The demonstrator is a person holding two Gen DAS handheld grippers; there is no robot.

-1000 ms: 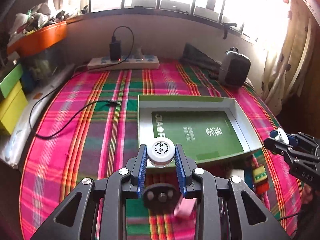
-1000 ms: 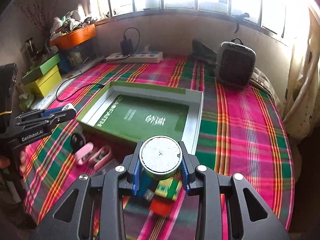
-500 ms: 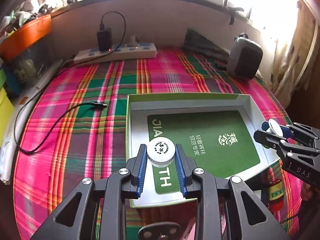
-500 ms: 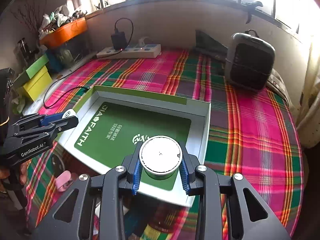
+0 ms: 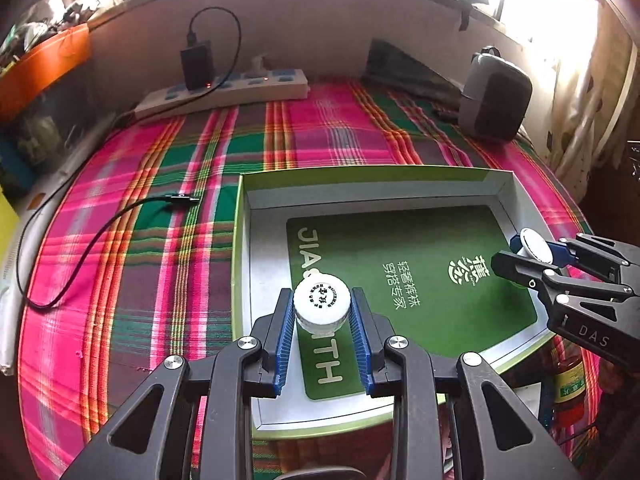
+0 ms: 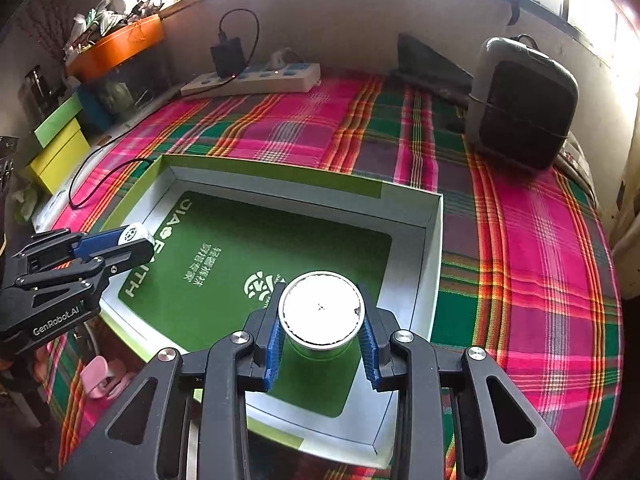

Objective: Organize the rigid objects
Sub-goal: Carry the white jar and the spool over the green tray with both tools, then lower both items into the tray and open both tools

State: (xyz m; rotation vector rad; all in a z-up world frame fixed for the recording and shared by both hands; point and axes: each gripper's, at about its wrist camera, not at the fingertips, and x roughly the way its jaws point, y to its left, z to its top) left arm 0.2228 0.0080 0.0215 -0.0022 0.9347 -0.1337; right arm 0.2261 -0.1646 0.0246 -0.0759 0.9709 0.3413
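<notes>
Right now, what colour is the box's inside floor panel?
Dark green with white lettering, on the box floor; clearest in the right wrist view.

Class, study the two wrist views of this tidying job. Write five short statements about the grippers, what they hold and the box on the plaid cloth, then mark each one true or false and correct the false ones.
1. The left gripper is shut on a small white-capped bottle. True.
2. The right gripper is open with nothing in it. False: it is shut on a green jar with a white lid.
3. Both held items hang above the open box. True.
4. The box floor already holds several small items. False: only its green printed liner shows.
5. A power strip with a black charger plugged in lies at the far edge of the plaid cloth. True.
</notes>
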